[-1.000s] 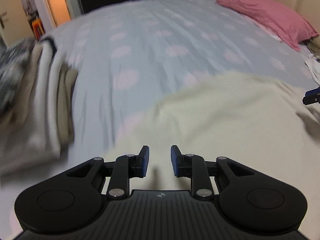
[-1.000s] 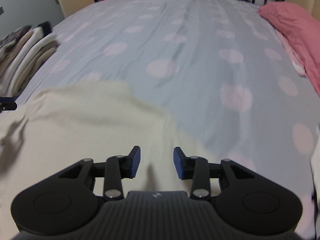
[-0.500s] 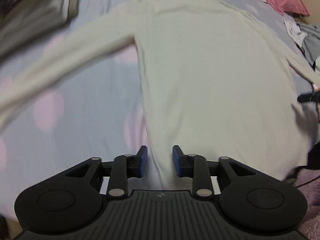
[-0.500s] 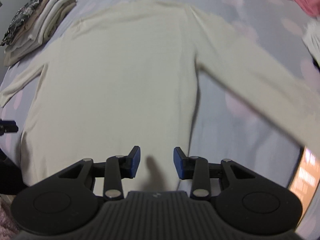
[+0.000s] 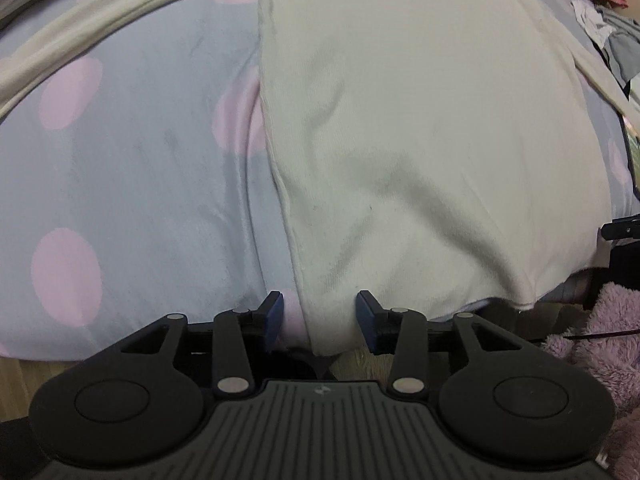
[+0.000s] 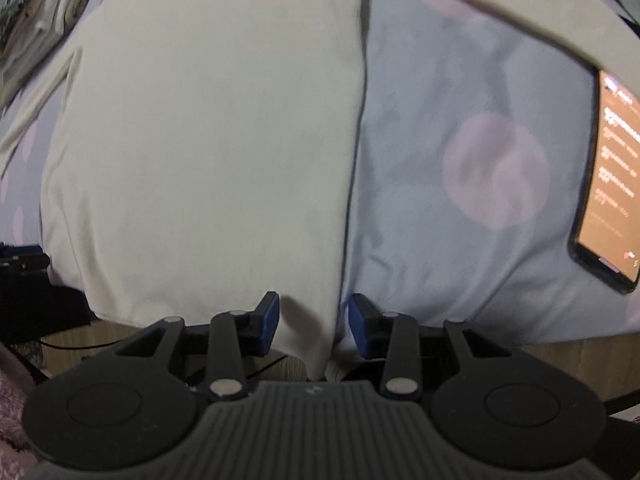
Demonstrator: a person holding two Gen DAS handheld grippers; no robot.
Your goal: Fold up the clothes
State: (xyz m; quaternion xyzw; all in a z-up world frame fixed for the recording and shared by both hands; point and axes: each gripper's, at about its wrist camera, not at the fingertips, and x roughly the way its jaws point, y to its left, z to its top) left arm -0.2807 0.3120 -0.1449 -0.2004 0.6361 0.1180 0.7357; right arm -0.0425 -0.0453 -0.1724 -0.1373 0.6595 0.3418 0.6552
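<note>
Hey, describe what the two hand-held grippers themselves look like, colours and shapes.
The left hand-held gripper and right hand-held gripper match: matte black ribbed body with a small logo, two round black discs, black linkage arms with silver rivets, and blue pads on the fingertips. No hands or sleeves are visible.

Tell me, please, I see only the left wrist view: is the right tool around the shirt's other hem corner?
Observer: Yes. The right tool is open, and the shirt's right hem corner hangs between its jaws, not gripped.
Operator: Does anything lie near that side?
Observer: A phone lies on the bed, right of the shirt's body, with its screen lit.
Operator: Where are the folded clothes?
Observer: A stack sits at the far left, beyond the shirt.
</note>
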